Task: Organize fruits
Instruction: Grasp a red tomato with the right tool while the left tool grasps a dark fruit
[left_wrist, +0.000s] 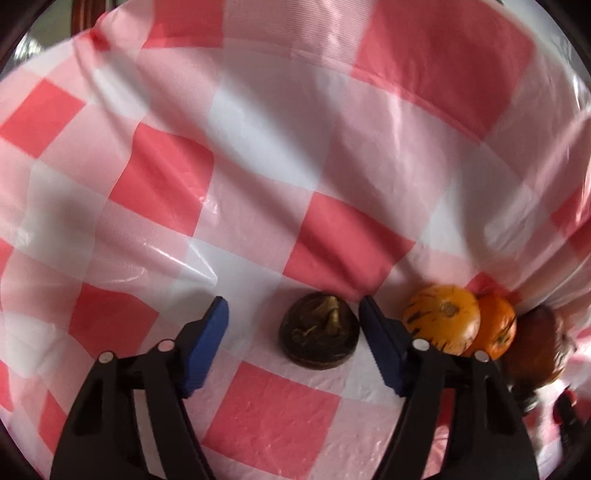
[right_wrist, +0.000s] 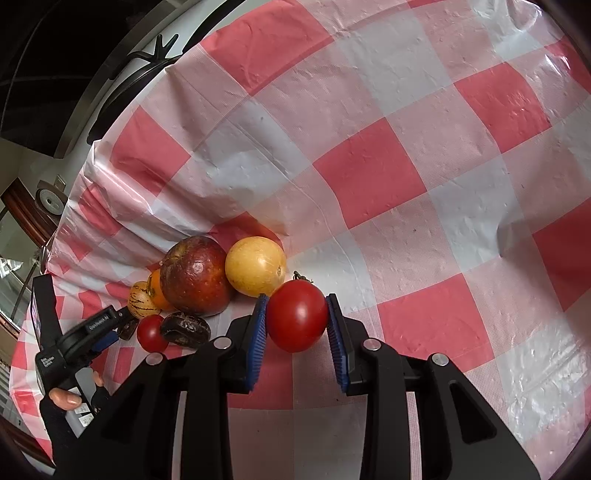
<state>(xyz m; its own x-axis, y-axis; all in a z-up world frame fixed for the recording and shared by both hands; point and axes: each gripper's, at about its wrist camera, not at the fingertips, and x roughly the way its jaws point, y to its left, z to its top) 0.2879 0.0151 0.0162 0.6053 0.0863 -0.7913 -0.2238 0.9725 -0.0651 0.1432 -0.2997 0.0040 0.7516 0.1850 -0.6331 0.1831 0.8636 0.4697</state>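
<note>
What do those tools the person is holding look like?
Each hand-held gripper, left and right, has black plastic arms with silver rivets and two ridged blue pads. White lettering marks the left one's body. The hand wears a black fingerless glove.

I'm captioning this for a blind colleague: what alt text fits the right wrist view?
The right hand-held gripper clamps a red tomato above a red-and-white checked tablecloth. To its left lie a red apple, a yellow fruit, a smaller tomato and a dark fruit, with the left hand-held gripper reaching in beside them.
</note>
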